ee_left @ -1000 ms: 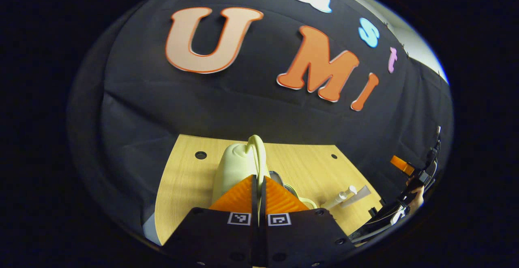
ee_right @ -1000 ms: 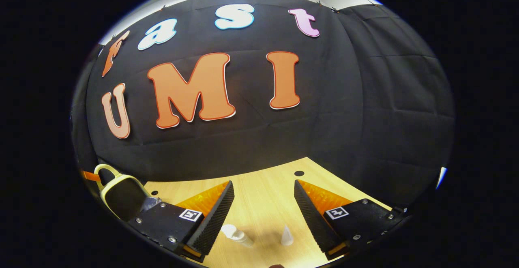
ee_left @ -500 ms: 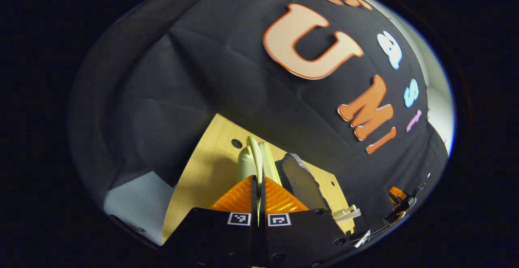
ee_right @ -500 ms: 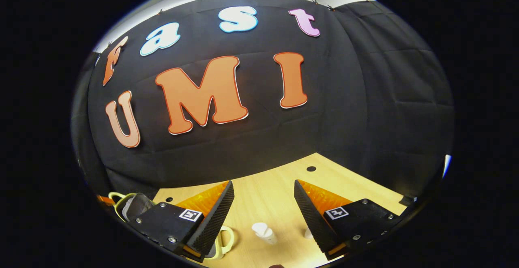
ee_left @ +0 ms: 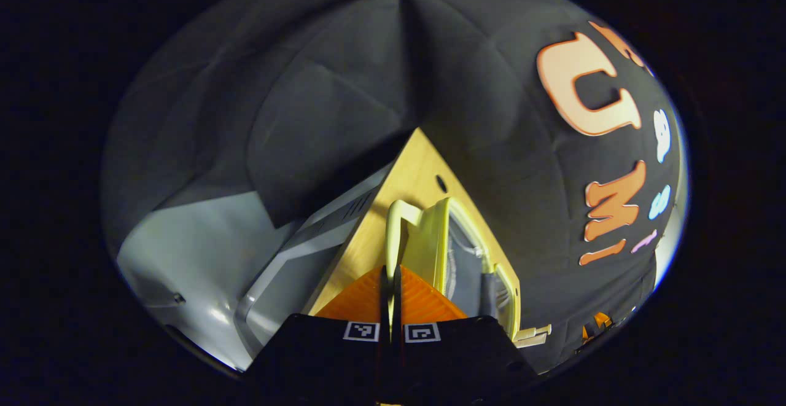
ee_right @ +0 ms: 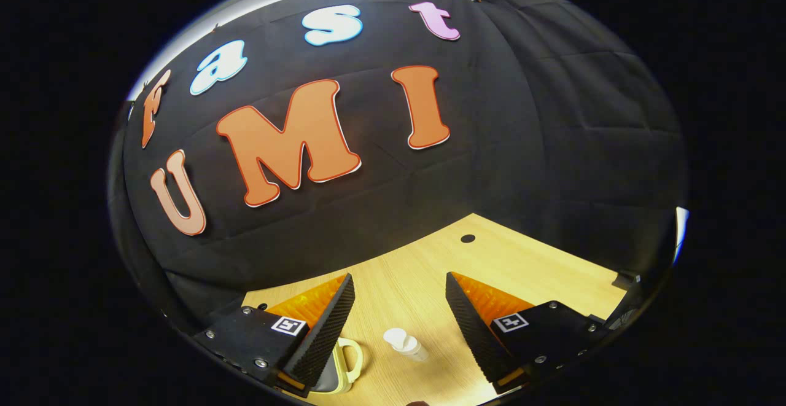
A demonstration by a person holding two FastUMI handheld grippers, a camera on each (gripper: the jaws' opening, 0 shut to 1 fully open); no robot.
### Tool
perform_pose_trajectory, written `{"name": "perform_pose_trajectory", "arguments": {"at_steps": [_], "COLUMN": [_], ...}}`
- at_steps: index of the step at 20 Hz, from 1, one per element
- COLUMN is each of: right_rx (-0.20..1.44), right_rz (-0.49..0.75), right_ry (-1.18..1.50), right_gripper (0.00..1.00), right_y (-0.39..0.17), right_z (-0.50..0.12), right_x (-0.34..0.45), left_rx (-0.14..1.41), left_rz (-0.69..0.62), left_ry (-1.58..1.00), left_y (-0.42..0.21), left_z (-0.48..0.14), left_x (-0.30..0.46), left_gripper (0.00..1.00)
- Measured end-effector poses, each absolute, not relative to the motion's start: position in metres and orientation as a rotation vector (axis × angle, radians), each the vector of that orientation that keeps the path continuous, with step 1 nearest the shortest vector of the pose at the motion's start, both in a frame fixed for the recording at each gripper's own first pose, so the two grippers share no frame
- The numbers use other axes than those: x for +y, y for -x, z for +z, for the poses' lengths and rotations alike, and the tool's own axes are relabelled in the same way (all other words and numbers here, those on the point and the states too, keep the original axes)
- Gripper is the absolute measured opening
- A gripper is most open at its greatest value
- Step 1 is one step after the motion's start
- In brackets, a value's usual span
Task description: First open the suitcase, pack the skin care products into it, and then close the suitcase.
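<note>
My left gripper (ee_left: 390, 274) is shut on the pale yellow handle (ee_left: 395, 228) of the small suitcase. The suitcase lid (ee_left: 437, 243) is swung up and its grey lining (ee_left: 466, 265) faces right in the left gripper view. A white skin care bottle (ee_left: 532, 334) lies just beyond it. In the right gripper view, my right gripper (ee_right: 399, 311) stands open above the wooden table (ee_right: 430, 265). A white bottle (ee_right: 403, 343) lies on the table between its fingers. A second pale yellow suitcase handle (ee_right: 351, 357) shows beside the left finger (ee_right: 328, 326).
The table's left edge and its grey metal frame (ee_left: 295, 252) drop to a pale floor (ee_left: 196, 252) in the left gripper view. Round holes (ee_right: 468, 238) mark the tabletop near the black cloth wall.
My left gripper has lifted and rolled with the handle, swinging the suitcase lid open so the grey lining shows. The right gripper drifted slightly, and the suitcase's upper part left its view.
</note>
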State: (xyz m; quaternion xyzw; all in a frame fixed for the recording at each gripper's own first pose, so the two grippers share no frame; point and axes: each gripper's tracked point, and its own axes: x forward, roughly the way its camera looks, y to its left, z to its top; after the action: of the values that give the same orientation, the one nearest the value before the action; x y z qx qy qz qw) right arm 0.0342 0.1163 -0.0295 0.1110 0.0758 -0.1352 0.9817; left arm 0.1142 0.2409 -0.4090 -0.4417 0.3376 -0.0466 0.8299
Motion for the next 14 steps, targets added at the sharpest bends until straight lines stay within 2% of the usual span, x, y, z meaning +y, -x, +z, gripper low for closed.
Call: {"name": "perform_pose_trajectory", "arguments": {"at_steps": [1, 3, 4, 5, 6, 8, 9, 11, 12, 14], "right_rx": [0.155, 0.162, 0.166, 0.169, 0.170, 0.174, 0.177, 0.179, 0.180, 0.172], "right_rz": [-0.278, -0.286, -0.292, -0.295, -0.295, -0.299, -0.298, -0.291, -0.286, -0.270], "right_ry": [-0.228, -0.224, -0.219, -0.216, -0.215, -0.211, -0.210, -0.207, -0.201, -0.169], "right_gripper": [0.95, 0.95, 0.95, 0.95, 0.95, 0.95, 0.95, 0.95, 0.95, 0.95], "right_y": [-0.032, -0.031, -0.029, -0.028, -0.028, -0.029, -0.030, -0.033, -0.035, -0.041], "right_z": [-0.032, -0.036, -0.037, -0.039, -0.039, -0.040, -0.041, -0.040, -0.039, -0.033], "right_x": [0.112, 0.107, 0.102, 0.097, 0.094, 0.086, 0.083, 0.078, 0.075, 0.068], "left_rx": [0.699, 0.676, 0.664, 0.654, 0.642, 0.608, 0.583, 0.529, 0.501, 0.411], "left_rz": [-0.084, -0.022, 0.000, 0.033, 0.061, 0.125, 0.146, 0.188, 0.214, 0.265], "left_ry": [0.989, 1.028, 1.023, 1.005, 0.989, 0.956, 0.930, 0.842, 0.776, 0.620], "left_y": [-0.117, -0.122, -0.128, -0.123, -0.120, -0.119, -0.118, -0.125, -0.118, -0.110], "left_z": [-0.412, -0.411, -0.419, -0.416, -0.413, -0.401, -0.392, -0.373, -0.354, -0.309], "left_x": [0.240, 0.250, 0.254, 0.263, 0.271, 0.279, 0.280, 0.280, 0.282, 0.282], "left_gripper": [0.01, 0.08, 0.21, 0.28, 0.43, 0.46, 0.41, 1.00, 0.96, 0.96]}}
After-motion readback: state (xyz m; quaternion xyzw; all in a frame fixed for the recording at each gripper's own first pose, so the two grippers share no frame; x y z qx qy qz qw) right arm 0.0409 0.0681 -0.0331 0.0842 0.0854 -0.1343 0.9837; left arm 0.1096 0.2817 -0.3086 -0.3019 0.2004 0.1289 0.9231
